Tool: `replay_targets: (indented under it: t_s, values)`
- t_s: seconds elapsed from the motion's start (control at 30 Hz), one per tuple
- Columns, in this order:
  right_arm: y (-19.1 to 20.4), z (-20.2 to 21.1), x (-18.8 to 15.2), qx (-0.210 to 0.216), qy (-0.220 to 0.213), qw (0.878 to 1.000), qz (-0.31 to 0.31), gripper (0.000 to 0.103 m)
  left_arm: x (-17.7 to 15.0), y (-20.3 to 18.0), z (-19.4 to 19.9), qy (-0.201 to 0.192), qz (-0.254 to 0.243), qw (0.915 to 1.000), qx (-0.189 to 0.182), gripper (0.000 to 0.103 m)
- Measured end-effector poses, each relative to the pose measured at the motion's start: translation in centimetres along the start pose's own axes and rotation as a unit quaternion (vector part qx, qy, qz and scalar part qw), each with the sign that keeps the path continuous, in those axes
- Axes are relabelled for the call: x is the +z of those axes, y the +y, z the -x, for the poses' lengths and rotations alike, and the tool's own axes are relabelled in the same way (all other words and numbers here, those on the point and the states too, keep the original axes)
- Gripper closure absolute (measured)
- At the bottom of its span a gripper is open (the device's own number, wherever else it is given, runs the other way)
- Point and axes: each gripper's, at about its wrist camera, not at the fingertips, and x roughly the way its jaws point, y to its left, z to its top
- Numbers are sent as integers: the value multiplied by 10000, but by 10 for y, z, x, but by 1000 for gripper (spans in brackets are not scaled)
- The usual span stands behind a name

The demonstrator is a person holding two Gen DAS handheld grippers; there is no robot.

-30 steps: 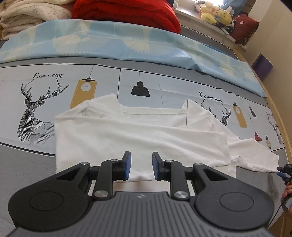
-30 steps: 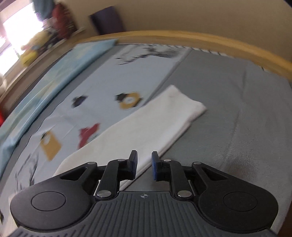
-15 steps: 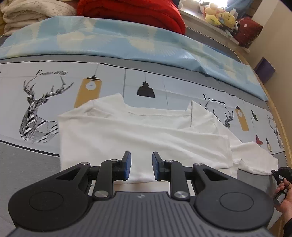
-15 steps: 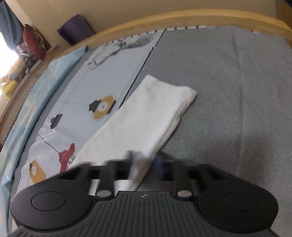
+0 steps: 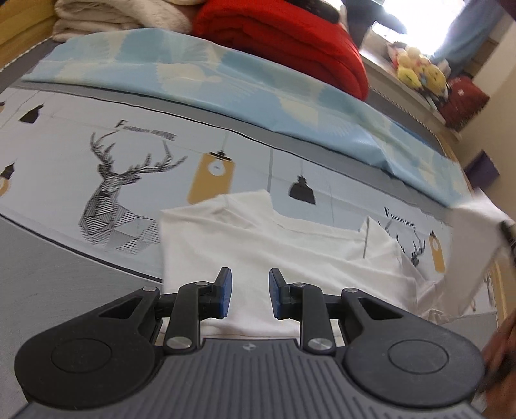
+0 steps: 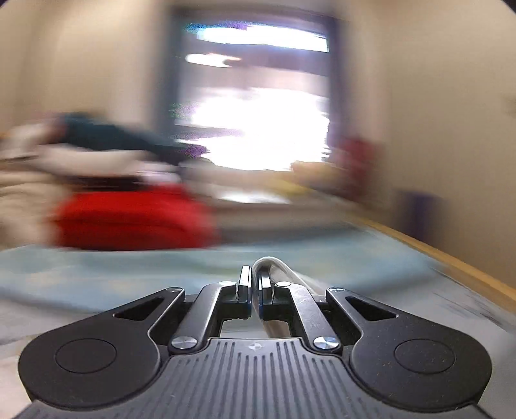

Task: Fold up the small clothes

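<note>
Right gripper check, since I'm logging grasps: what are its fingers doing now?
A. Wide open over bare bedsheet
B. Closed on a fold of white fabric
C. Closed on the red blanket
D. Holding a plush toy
B: the right gripper has its fingers pinched together on a loop of the white cotton T-shirt.

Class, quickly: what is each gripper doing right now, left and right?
Left gripper: open, empty, above the white shirt.
Right gripper: closed on white shirt fabric.

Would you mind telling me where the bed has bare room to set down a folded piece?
Free: the grey strip left of the white shirt, and the printed sheet around the deer. Crowded: the far edge, with the blue cover, red blanket and cream blankets.
</note>
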Motion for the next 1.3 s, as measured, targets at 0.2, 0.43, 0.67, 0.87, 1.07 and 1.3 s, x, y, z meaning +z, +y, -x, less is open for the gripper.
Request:
replay_targets:
  t_s: [0.2, 0.43, 0.67, 0.87, 1.07, 1.3]
  values:
    - [110, -27, -70, 2188, 2897, 9318, -11, 100, 11, 23, 8, -49, 382, 9992, -97, 76]
    - [61, -32, -51, 897, 3481, 9271, -1060, 85, 14, 44, -1, 6, 672, 9977, -28, 76]
    - [-49, -59, -87, -835, 3374, 8981, -2695, 78, 11, 43, -20, 201, 678, 9973, 170, 76]
    - [-122, -59, -142, -2043, 3987, 8310, -3298, 59, 13, 21, -32, 218, 514, 9983, 161, 76]
    - [-122, -60, -106, -1743, 2930, 8907, -3008, 63, 8, 9, -44, 304, 408, 9985, 213, 76]
    - [-133, -97, -119, -1143, 2721, 8996, -3218, 63, 2, 11, -48, 389, 341, 9983, 271, 76]
